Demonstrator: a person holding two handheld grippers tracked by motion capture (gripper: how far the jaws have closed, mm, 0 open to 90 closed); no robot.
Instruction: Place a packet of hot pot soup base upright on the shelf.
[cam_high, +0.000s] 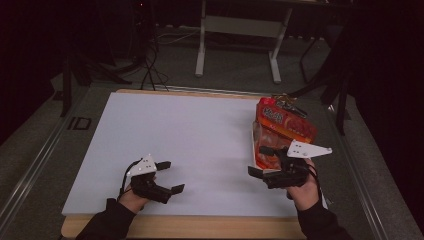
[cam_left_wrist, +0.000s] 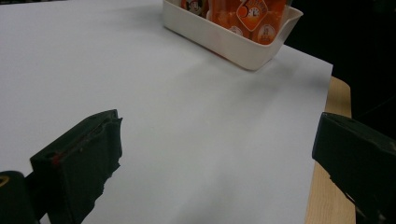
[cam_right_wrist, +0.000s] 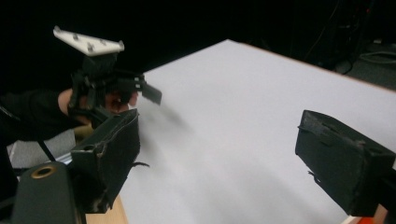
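Observation:
My left gripper (cam_high: 173, 176) is held low over the near left part of the white sheet (cam_high: 190, 135), jaws wide open with nothing between them. In the left gripper view its open jaws frame bare sheet (cam_left_wrist: 187, 116). My right gripper (cam_high: 256, 161) is open too, near the front right and just left of a cream tray (cam_high: 253, 142) that holds orange snack packets (cam_high: 285, 125). The tray (cam_left_wrist: 224, 44) and its packets (cam_left_wrist: 250, 14) lie ahead in the left gripper view. The right gripper view looks across the sheet between its own open jaws at the left gripper (cam_right_wrist: 140, 100).
The white sheet covers a wooden table whose edge (cam_high: 200, 226) shows along the front. On the grey floor behind the table stand a white desk frame (cam_high: 240, 30), dark stands and cables (cam_high: 150, 65). A dark object (cam_high: 290, 105) sticks out above the packets.

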